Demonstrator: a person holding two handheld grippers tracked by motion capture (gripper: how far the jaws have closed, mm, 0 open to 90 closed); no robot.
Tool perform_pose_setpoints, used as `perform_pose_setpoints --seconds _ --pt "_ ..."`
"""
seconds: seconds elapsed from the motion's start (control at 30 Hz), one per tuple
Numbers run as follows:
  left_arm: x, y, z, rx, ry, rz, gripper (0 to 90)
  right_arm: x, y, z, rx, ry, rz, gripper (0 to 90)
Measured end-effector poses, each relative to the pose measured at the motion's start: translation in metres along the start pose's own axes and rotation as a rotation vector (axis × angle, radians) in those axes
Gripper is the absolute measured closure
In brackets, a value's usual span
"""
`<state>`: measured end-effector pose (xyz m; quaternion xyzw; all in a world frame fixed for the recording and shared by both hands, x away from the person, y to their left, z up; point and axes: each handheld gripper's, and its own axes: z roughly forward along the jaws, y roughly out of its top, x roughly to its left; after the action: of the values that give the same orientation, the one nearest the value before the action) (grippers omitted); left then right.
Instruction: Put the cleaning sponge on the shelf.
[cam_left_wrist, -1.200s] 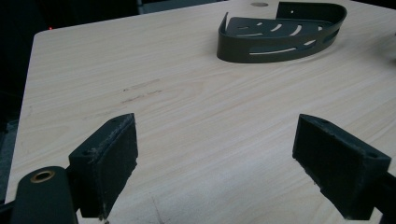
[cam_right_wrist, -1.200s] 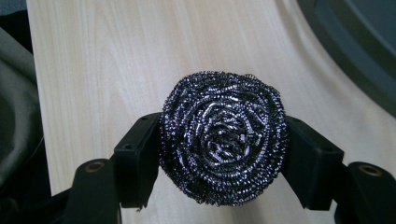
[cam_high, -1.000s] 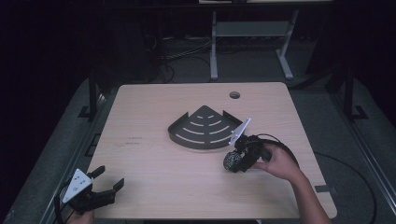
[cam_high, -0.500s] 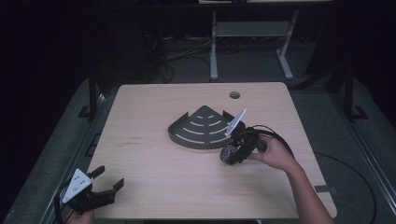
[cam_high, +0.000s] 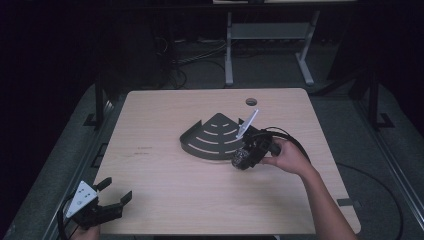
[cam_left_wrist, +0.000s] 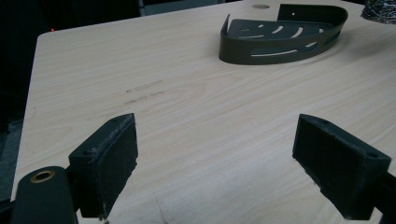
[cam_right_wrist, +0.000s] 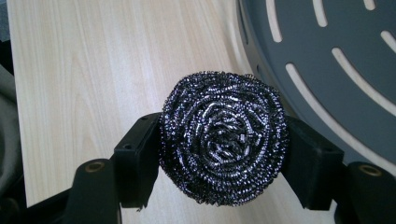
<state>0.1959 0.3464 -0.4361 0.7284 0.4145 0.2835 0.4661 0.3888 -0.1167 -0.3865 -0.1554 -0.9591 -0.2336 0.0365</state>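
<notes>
A round steel-wool scourer (cam_right_wrist: 223, 137) sits squeezed between the two black jaws of my right gripper (cam_right_wrist: 223, 154). In the high view that gripper (cam_high: 242, 160) hangs with the scourer (cam_high: 241, 158) at the right front rim of a dark grey fan-shaped slotted rack (cam_high: 212, 135). The rack's slotted floor (cam_right_wrist: 336, 56) lies just beyond the scourer in the right gripper view. My left gripper (cam_high: 112, 195) rests at the table's near left corner, jaws wide apart with bare wood between them (cam_left_wrist: 215, 163). From there the rack (cam_left_wrist: 280, 39) lies far off.
A wooden table (cam_high: 165, 165) carries everything, with a round cable hole (cam_high: 251, 102) near its far edge. The right gripper's cable (cam_high: 290, 137) loops behind the hand. A metal stand (cam_high: 270, 30) and dark floor lie beyond the table.
My right gripper has carried the scourer leftwards and slightly up, from beside the rack to its right front rim. The left gripper has stayed put.
</notes>
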Motion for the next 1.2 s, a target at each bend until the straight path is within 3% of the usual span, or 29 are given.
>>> perform_pose_setpoints --seconds 0.13,0.37,0.47,0.9,1.2 --pt "0.000 0.000 0.000 -0.001 0.000 -0.002 13.3 -0.004 0.004 0.001 -0.003 0.010 0.000 33.8" --pt "0.000 0.000 0.000 -0.002 0.001 -0.003 13.3 -0.011 0.013 0.007 0.028 -0.013 -0.007 33.8" --pt "0.000 0.000 0.000 -0.002 0.000 -0.002 13.3 -0.014 0.015 0.008 0.007 0.000 -0.005 33.8" --pt "0.000 0.000 0.001 0.002 -0.001 0.001 13.3 -0.024 0.018 0.012 0.015 0.002 0.010 33.7" --pt "0.000 0.000 0.000 -0.002 -0.001 -0.005 13.3 -0.030 0.036 0.013 0.023 -0.008 -0.014 33.7"
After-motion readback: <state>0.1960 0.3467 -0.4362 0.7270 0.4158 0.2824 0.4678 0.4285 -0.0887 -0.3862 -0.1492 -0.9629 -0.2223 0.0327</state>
